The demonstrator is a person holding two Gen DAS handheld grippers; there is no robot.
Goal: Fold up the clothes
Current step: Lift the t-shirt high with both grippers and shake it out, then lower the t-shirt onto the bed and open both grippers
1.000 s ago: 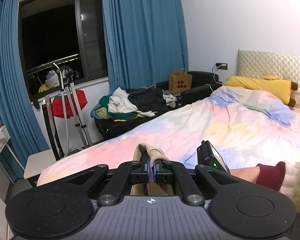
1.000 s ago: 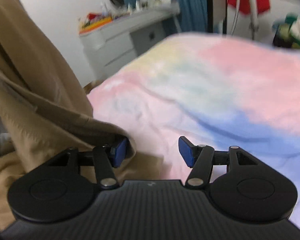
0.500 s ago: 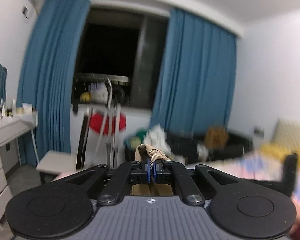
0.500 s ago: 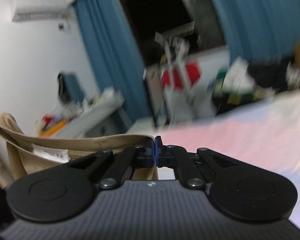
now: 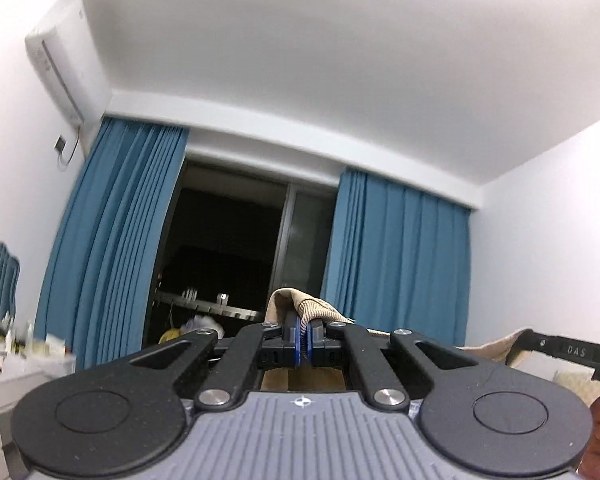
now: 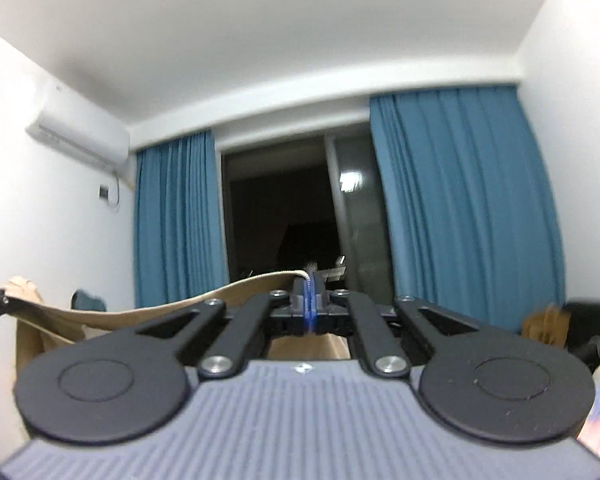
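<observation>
Blue curtains [image 5: 112, 248] are hanging beside a dark window [image 6: 284, 216]. A tan garment [image 6: 148, 312] is stretching between both grippers, held up in the air. The left gripper [image 5: 304, 334] and right gripper [image 6: 309, 298] are each pinching its edge.

Evenly bright indoor light – fisheye bends the edges, right view softly blurred, window [image 5: 236, 256] black.

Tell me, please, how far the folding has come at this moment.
Done: both grippers have the tan garment pinched. The left gripper is shut on one end, the right gripper on the other. In hand: it hangs raised and spread between them, facing the curtains. Left: no fold shows yet; laying it down and folding remain.
</observation>
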